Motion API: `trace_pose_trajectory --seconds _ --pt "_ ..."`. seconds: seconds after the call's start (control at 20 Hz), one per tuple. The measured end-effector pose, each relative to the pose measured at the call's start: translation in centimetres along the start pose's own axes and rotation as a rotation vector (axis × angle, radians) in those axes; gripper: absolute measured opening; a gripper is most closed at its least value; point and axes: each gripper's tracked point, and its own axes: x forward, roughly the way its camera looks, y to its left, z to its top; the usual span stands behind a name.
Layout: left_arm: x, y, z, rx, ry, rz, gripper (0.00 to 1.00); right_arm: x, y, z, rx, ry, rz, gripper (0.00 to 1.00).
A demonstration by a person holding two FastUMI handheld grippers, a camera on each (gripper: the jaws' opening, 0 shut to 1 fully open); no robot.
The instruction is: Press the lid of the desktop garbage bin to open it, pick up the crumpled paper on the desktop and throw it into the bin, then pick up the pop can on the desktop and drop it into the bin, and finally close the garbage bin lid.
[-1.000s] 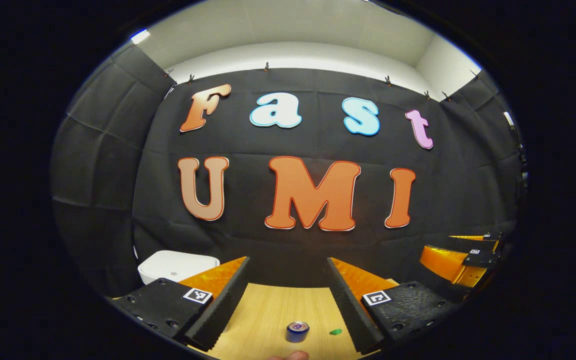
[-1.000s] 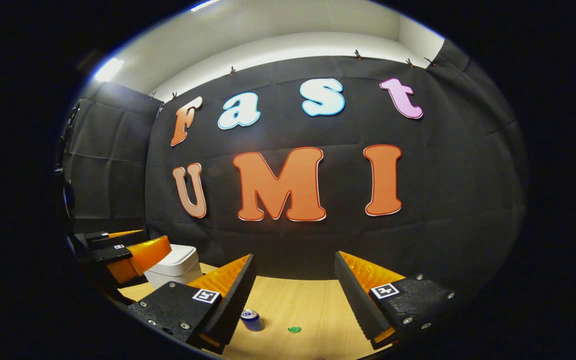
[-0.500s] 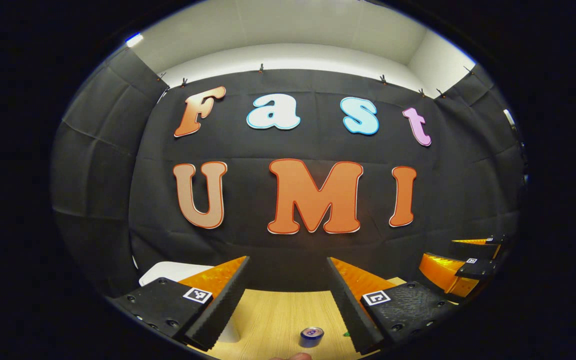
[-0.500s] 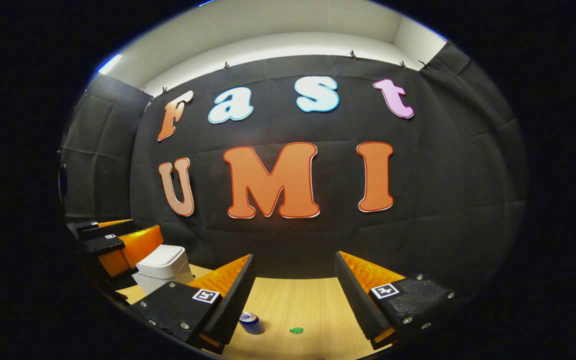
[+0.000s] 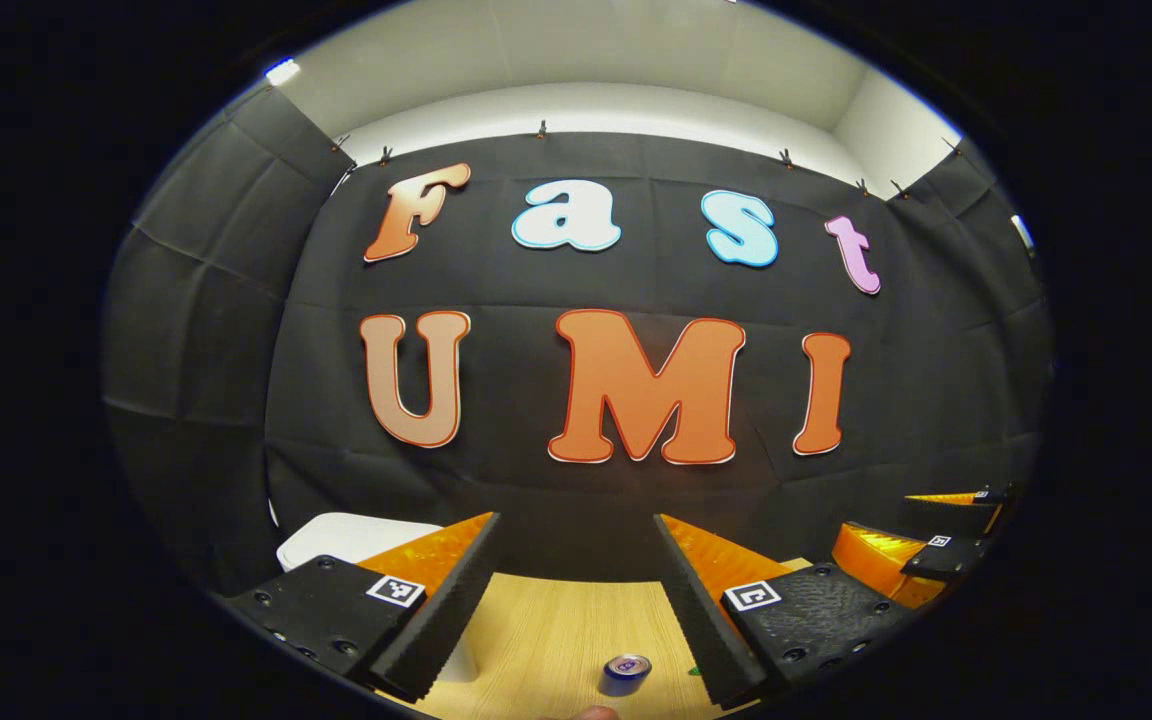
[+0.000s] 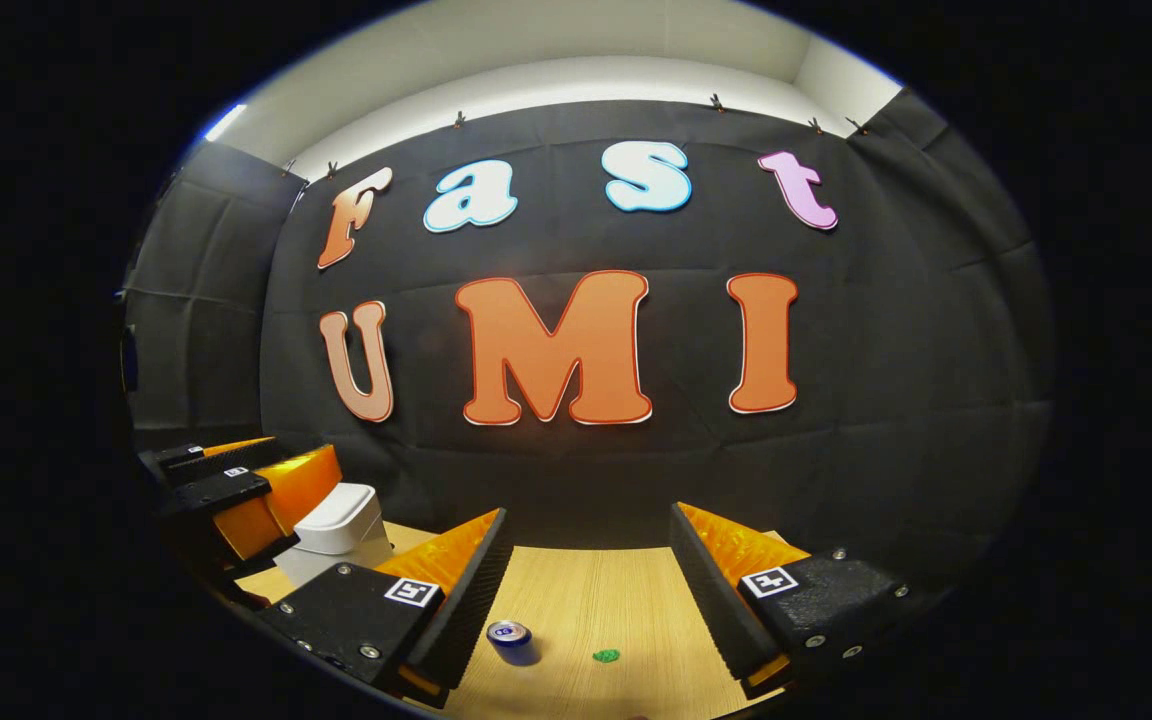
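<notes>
Step in hand, as judged: the opening one, pressing the lid. The white plastic desktop garbage bin (image 6: pixel 336 530) stands at the back left of the pale wood-grain bench (image 6: pixel 596 600), lid down flat, so its contents cannot be told.

Left hand-held gripper (image 5: pixel 576 590): jaws spread wide, nothing between them, held above the bench. In the left gripper view the bin (image 5: pixel 336 535) sits just beyond and partly behind its left finger. In the right gripper view this same gripper (image 6: pixel 236 490) hangs close beside the bin, at lid height; contact cannot be told.

Right hand-held gripper (image 6: pixel 586 590): jaws also wide apart, empty, aimed over the middle of the bench.

Small blue pop can with silver top (image 6: pixel 511 640) stands upright on the bench, well apart from the bin. A small green scrap (image 6: pixel 606 656) lies near it; too small to say whether this is the crumpled paper.

Next move, as judged: bring the left gripper over the lid and push down on it to release the catch. Risk: a sideways push could slide the light bin.
</notes>
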Motion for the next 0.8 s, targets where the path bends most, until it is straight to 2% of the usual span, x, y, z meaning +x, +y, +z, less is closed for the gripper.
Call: trace_pose_trajectory --seconds 0.15,0.3,0.8 --pt "-0.5 -0.7 0.3 -0.013 -0.011 -0.044 0.93 -0.3 0.1 0.0 0.001 0.001 0.002 0.94" --pt "-0.6 -0.5 0.1 -0.01 0.002 -0.047 0.91 -0.3 0.4 0.0 0.001 0.0 0.006 0.94" --pt "-0.7 4.2 0.7 0.039 -0.009 0.068 0.9 -0.2 2.1 -0.4 -0.006 0.011 0.029 0.94"
